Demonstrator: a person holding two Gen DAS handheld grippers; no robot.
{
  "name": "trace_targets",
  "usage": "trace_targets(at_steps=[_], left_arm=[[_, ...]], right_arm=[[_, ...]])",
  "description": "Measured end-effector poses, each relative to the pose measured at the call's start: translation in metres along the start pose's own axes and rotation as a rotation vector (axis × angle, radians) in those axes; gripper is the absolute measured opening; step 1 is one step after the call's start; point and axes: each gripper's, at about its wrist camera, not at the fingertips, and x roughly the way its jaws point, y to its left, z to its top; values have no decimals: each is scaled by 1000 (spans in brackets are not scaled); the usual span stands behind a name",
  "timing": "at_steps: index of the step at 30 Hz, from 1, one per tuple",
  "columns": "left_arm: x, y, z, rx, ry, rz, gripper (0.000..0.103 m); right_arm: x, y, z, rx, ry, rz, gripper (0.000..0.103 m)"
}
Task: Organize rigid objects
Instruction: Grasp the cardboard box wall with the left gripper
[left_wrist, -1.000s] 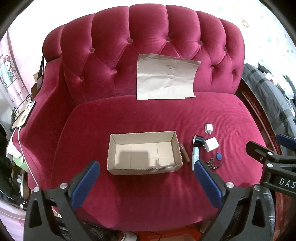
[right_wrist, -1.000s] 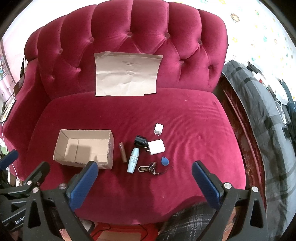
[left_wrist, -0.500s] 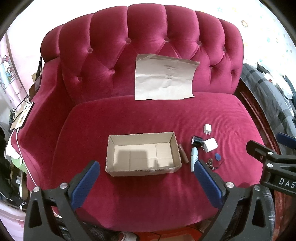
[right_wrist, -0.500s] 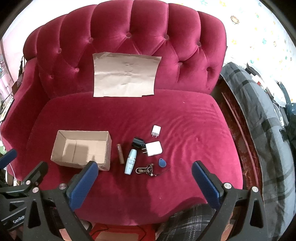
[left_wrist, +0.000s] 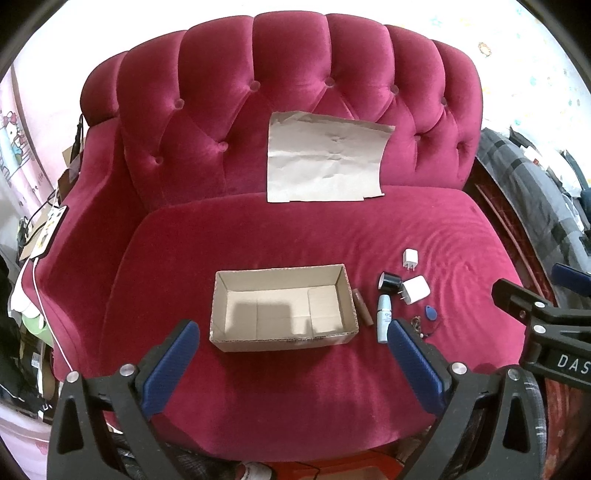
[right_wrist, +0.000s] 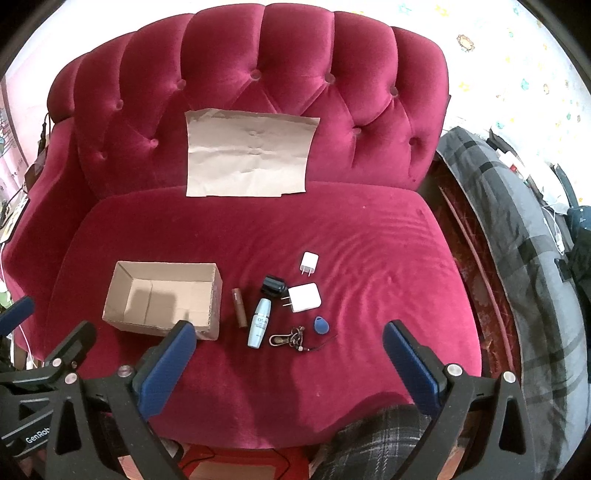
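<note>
An empty cardboard box sits on the red sofa seat. To its right lie a brown tube, a light blue bottle, a black cylinder, a small white charger, a larger white charger, a blue key fob and a key strap. My left gripper is open and empty, held back in front of the box. My right gripper is open and empty, held back in front of the small items.
A sheet of brown paper leans on the sofa back. A grey plaid blanket lies right of the sofa. Cables and clutter sit left of it.
Both views have shifted slightly; the box and small items sit a little lower and further left in frame. Nothing on the seat has moved.
</note>
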Motion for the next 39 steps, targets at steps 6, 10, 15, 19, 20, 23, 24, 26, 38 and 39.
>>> trace_targets(at_steps=[6, 10, 15, 19, 20, 23, 24, 26, 38, 39], left_arm=[[-4, 4, 3, 0, -14, 11, 103], [4, 15, 4, -8, -3, 24, 103], [20, 29, 5, -15, 17, 48, 103], [32, 41, 6, -16, 27, 64, 103], [36, 43, 7, -17, 32, 67, 103], [49, 52, 8, -12, 45, 67, 103], [53, 54, 9, -5, 45, 64, 103], [65, 59, 10, 5, 56, 68, 103], [145, 101, 2, 17, 146, 103, 103], [151, 104, 1, 13, 154, 103, 103]], right_arm=[[-4, 2, 3, -6, -10, 4, 103], [-3, 2, 5, -3, -18, 10, 103], [8, 4, 8, -3, -8, 8, 103], [18, 4, 10, -7, 8, 6, 103], [22, 4, 10, -8, 13, 3, 103], [30, 4, 11, -7, 21, 2, 103], [34, 4, 12, -4, 26, -1, 103], [40, 2, 11, -1, 31, -4, 103], [84, 4, 10, -18, 114, -24, 103], [87, 4, 10, -19, 120, -25, 103]])
